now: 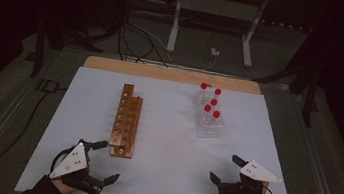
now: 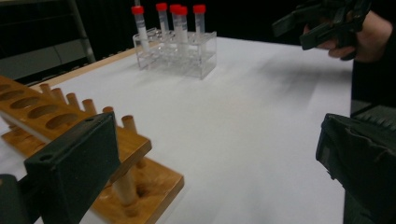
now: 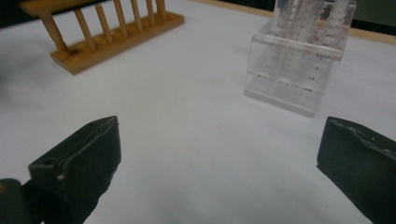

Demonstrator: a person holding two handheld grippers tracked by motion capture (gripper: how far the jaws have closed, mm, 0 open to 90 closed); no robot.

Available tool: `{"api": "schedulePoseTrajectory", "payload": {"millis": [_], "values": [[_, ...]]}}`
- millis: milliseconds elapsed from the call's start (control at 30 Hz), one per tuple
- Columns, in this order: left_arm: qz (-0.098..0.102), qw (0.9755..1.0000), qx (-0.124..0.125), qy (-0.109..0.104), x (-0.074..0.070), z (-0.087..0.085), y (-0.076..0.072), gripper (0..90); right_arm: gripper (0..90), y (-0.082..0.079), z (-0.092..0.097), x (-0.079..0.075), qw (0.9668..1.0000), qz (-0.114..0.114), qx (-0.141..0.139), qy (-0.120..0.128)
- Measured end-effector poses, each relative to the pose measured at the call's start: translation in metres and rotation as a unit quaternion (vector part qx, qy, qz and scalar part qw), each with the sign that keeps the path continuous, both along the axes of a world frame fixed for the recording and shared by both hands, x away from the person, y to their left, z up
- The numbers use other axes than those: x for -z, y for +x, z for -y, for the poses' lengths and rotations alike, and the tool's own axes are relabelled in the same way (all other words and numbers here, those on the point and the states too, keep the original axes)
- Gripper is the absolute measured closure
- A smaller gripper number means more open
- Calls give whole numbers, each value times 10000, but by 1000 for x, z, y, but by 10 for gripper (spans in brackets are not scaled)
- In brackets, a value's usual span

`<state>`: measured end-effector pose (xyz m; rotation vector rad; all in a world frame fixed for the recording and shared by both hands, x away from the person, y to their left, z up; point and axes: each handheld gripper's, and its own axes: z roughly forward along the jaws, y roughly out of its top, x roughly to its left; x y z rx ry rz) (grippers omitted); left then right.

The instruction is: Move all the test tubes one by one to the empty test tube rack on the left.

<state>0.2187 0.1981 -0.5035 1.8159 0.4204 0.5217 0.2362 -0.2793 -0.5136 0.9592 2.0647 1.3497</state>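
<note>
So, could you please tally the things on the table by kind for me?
Red-capped tubes: 5
Clear rack: 1
Wooden rack: 1
Total: 7

Wooden rack (image 2: pixel 70 135): far end cut off at the left edge in the left gripper view.
Clear rack (image 3: pixel 299 60): top and tube caps cropped (right gripper view).
Tube markings: too blurred to read.
</note>
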Motion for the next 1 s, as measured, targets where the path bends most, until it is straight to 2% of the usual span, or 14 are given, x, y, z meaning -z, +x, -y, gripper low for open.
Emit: {"api": "schedulePoseTrajectory", "payload": {"millis": [233,300,500,600,767,1000], "values": [[-31,10000,-39,-4,-2,-7,-3,4,0,2,2,1,9998,-159,59,93],[-70,9999,-63,-35,-1,-10,-2,4,0,4,0,1,9995,-300,47,64],[-118,9999,-92,-68,-1,-9,-1,4,0,4,-2,1,9995,-307,98,-34],[-115,9999,-90,-3,0,-8,0,4,0,4,-3,0,9993,-354,102,-49],[-120,9998,-116,-75,-1,-10,1,3,0,4,-5,-1,9987,-475,78,-153],[-127,9998,-98,-98,-1,-10,1,4,0,3,-8,-9,9986,-487,46,-208]]}}
